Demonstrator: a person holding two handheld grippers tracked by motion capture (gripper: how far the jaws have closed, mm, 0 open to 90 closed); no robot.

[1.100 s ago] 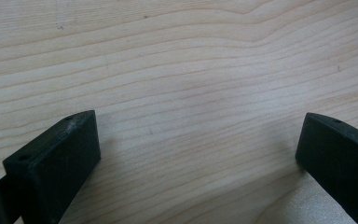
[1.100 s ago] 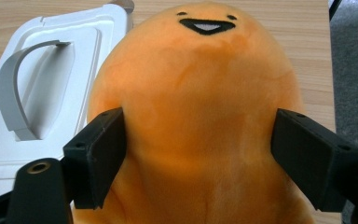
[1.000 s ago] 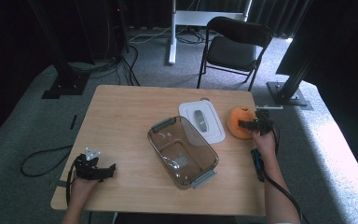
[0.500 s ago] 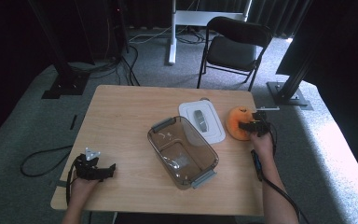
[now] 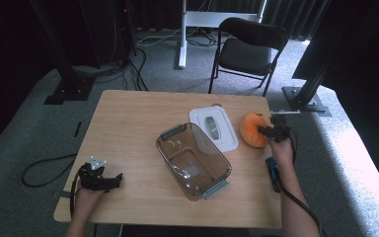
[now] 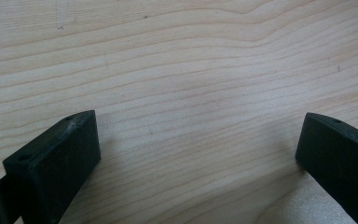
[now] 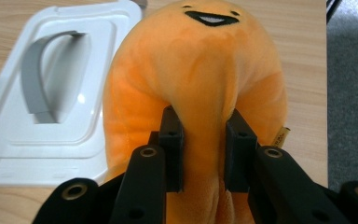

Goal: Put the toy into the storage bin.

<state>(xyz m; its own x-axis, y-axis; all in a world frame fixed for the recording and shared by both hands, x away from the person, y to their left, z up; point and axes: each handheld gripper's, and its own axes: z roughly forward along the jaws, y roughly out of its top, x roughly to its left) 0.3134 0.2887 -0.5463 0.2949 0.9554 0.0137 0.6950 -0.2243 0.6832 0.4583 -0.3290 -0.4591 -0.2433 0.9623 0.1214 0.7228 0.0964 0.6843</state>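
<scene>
Pinching orange plush toy at right of high view: right gripper, jaws just closing onto it. Toy on table, just right of white lid; clear container at centre. Left gripper lower left, on table.

Left gripper view: jaws wide apart over bare wood, nothing between.

Right gripper view: right gripper pads squeezing fold of toy; lid at left.
</scene>
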